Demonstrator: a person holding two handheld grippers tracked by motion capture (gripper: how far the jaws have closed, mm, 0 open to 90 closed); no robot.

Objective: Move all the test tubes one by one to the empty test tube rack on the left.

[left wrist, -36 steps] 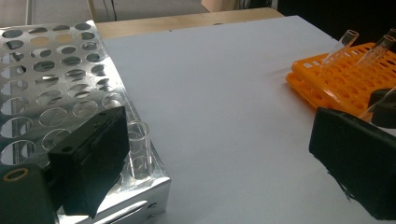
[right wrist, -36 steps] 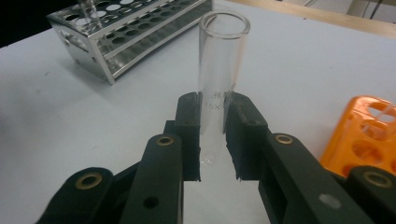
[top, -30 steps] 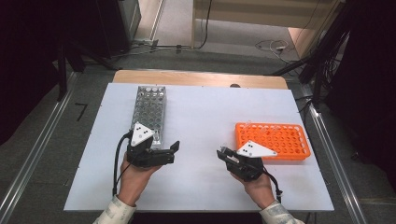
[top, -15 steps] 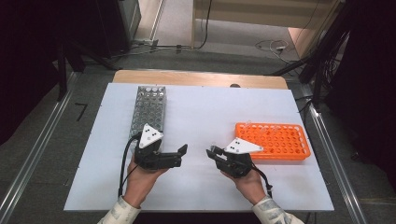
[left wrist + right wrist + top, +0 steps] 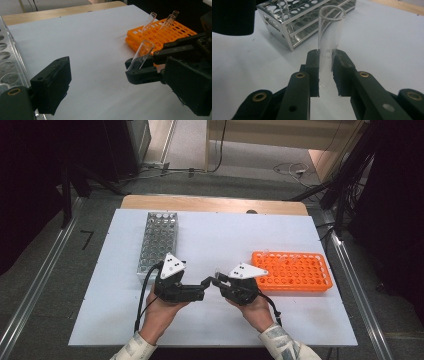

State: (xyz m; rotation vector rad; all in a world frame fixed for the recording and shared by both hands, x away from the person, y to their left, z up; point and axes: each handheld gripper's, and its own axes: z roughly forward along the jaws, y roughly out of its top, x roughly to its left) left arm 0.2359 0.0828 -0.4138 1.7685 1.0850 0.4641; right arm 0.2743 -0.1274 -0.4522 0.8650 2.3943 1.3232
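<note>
A clear glass test tube (image 5: 329,32) stands upright between the pads of my right gripper (image 5: 325,56), which is shut on its lower part. In the high view the right gripper (image 5: 218,281) points left at the table's front middle. My left gripper (image 5: 202,289) points right and nearly meets it tip to tip. Seen from the left gripper (image 5: 117,72), the held tube (image 5: 142,53) stands in the wide gap between the two pads and touches neither. The left jaws are open and have just been closing a little.
A metal tube rack (image 5: 157,240) stands at the left, just behind my left hand. An orange rack (image 5: 292,287) lies at the right, with a few tubes (image 5: 150,21) leaning in its far holes. The white table top (image 5: 225,235) stretches between them.
Both hands have moved inward toward the table's middle. The right gripper carried the tube leftward away from the orange rack, and the two grippers' tips now almost meet.
</note>
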